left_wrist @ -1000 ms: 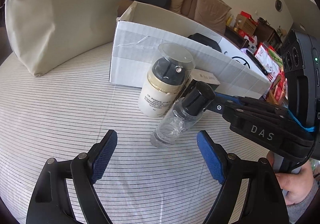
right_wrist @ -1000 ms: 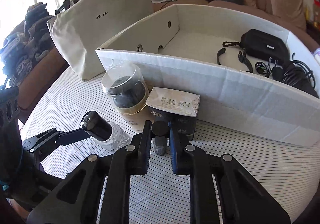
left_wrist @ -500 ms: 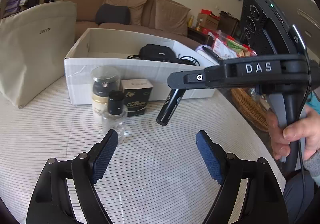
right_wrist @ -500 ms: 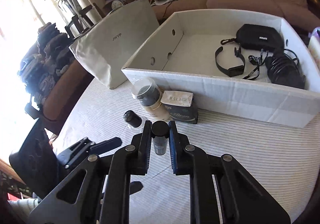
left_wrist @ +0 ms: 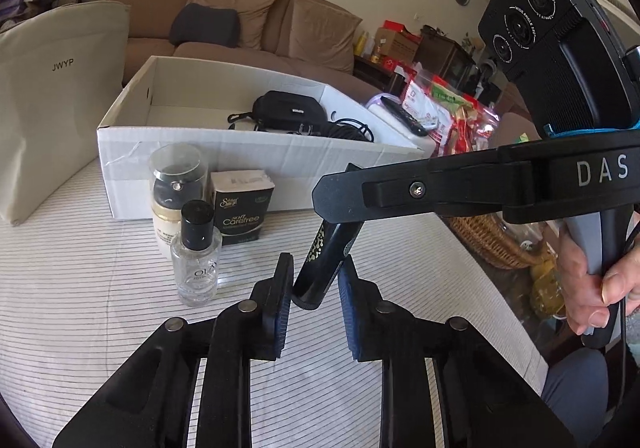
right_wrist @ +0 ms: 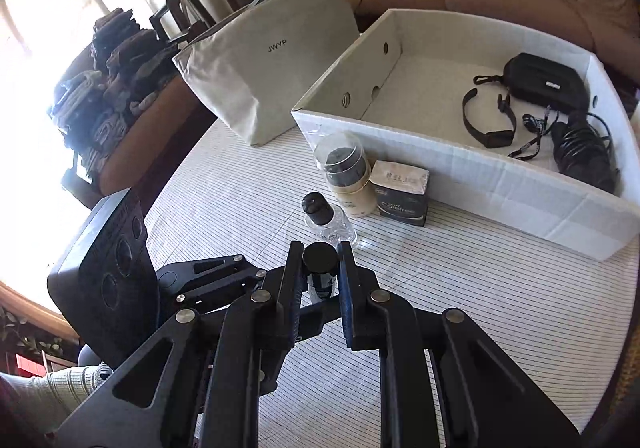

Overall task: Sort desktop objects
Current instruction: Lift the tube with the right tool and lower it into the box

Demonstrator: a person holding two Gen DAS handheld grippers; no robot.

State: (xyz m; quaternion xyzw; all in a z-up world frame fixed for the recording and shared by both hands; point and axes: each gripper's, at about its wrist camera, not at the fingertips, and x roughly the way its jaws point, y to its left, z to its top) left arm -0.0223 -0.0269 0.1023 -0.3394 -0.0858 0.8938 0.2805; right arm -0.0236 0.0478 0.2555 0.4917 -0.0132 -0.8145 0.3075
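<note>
My right gripper is shut on a slim black tube with a round cap and holds it above the striped table. In the left wrist view the tube hangs tilted from the right gripper's fingers, and its lower end sits between my left gripper's blue pads, which stand close beside it with small gaps. A clear Olay bottle, a cream jar with a clear lid and a black Carefree box stand in front of the white cardboard box.
The white box holds a black pouch, a strap and coiled cables. A beige JWYP bag stands to its left. A wicker basket and snack packets lie off the table's right edge.
The right gripper has brought the tube down between the left gripper's pads. The left gripper's jaws have narrowed from wide open to close around the tube's lower end.
</note>
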